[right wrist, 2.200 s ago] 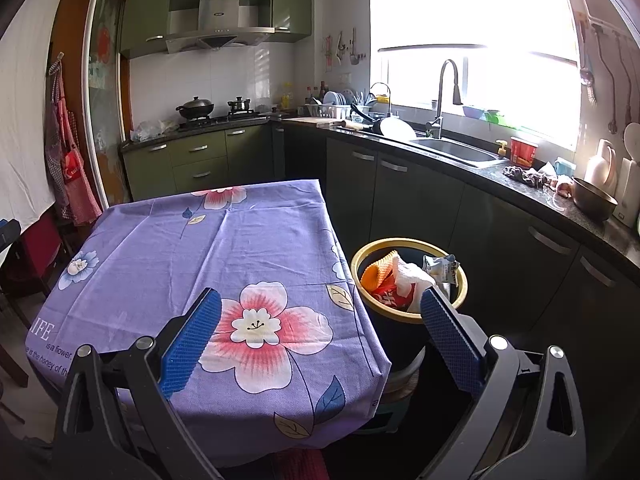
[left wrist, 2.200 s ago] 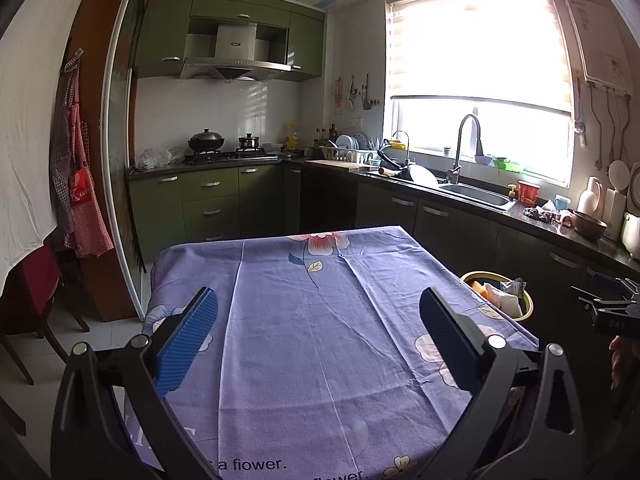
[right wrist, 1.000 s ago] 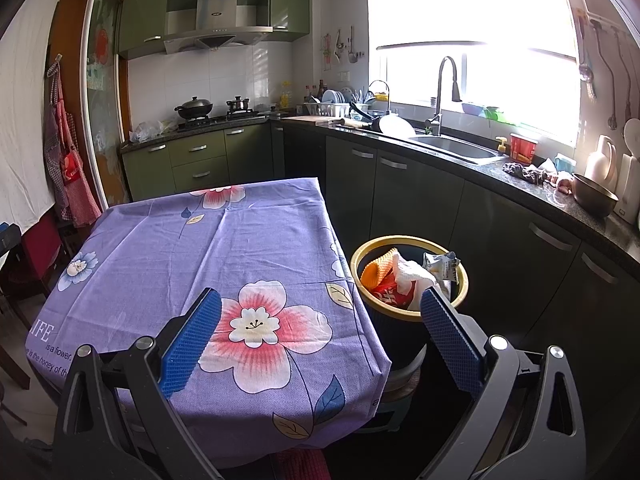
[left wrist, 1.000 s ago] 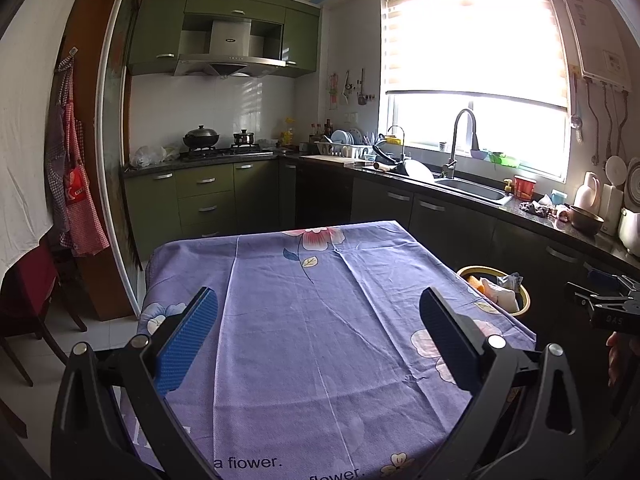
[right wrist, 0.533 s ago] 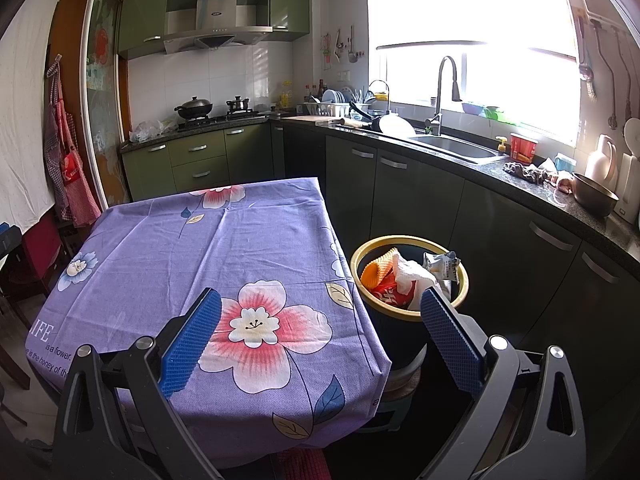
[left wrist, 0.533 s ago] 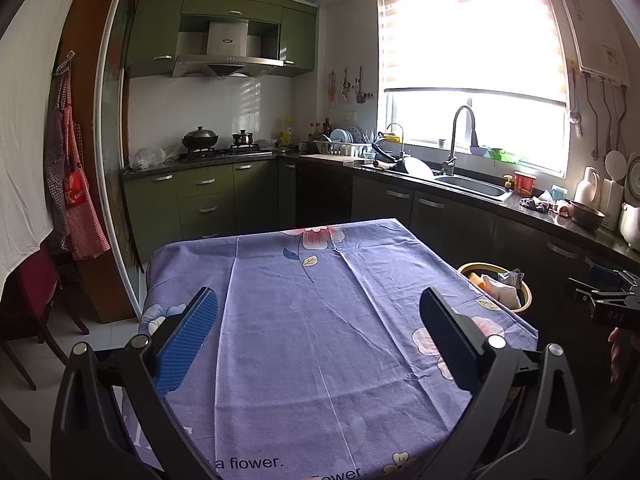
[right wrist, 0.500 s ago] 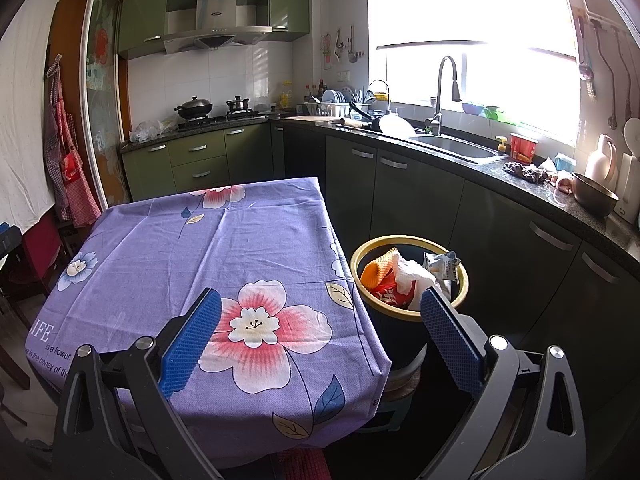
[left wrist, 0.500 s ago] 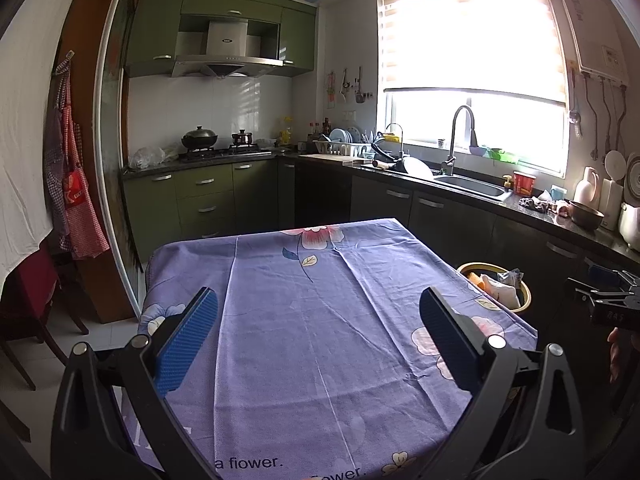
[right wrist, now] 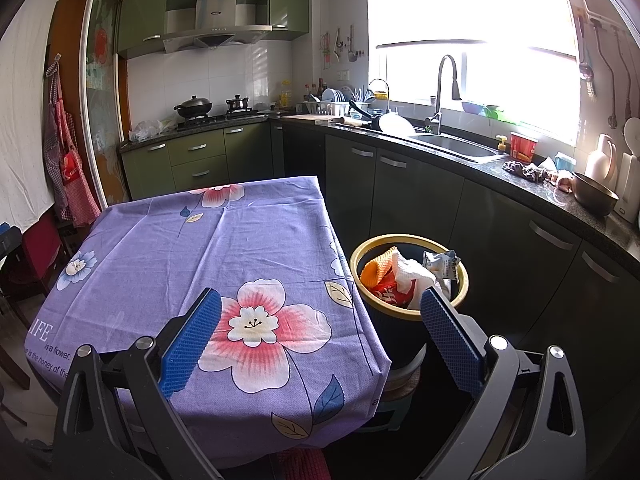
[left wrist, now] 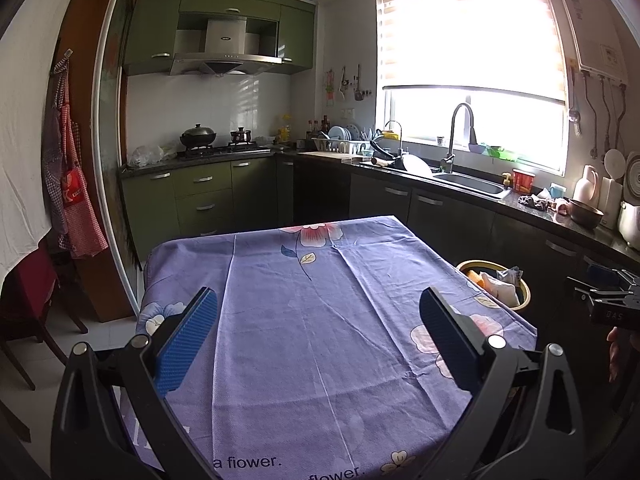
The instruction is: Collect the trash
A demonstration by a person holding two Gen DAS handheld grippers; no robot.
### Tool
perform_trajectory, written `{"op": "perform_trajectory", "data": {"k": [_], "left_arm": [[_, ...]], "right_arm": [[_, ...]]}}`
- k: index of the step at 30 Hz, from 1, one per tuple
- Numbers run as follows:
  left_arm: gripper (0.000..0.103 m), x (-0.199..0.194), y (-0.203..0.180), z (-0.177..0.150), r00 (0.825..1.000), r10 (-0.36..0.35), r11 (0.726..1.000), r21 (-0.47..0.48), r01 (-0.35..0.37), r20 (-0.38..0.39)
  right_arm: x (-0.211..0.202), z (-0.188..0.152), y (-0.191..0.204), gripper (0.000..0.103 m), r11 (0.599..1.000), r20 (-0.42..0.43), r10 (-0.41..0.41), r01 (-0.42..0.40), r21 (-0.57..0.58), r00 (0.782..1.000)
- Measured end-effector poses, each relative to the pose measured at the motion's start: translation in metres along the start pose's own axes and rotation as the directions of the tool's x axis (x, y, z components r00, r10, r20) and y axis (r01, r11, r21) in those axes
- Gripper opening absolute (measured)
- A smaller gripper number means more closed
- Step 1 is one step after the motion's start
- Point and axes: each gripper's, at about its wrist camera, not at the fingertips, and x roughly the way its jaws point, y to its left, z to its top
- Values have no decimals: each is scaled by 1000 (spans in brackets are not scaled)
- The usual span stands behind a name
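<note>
With both sets of fingers spread wide and empty, left gripper (left wrist: 318,330) and right gripper (right wrist: 320,330) hover over the purple tablecloth (right wrist: 192,248); beyond, trash (right wrist: 404,276) fills the yellow-rimmed bin (right wrist: 460,292), probably light, crumply, best pinched at a protruding fold.

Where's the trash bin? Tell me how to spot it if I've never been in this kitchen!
Find the table with the purple flowered tablecloth. On the floor at its right side, in front of the dark cabinets under the sink, stands the trash bin. It is round and black with a yellow rim, stuffed with orange and white wrappers.
</note>
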Motion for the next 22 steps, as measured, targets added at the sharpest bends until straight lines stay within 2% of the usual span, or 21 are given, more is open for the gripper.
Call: {"op": "perform_trajectory", "data": {"k": [11, 22], "left_arm": [[96, 4, 0, 0, 1000, 28, 1000, 3, -28, 4], [96, 30, 14, 2, 998, 21, 1000, -14, -22, -55]], "right_arm": [[2, -1, 0, 98, 1000, -3, -2, 2, 2, 1000], [28, -6, 8, 98, 1000, -46, 15, -14, 7, 999]]}}
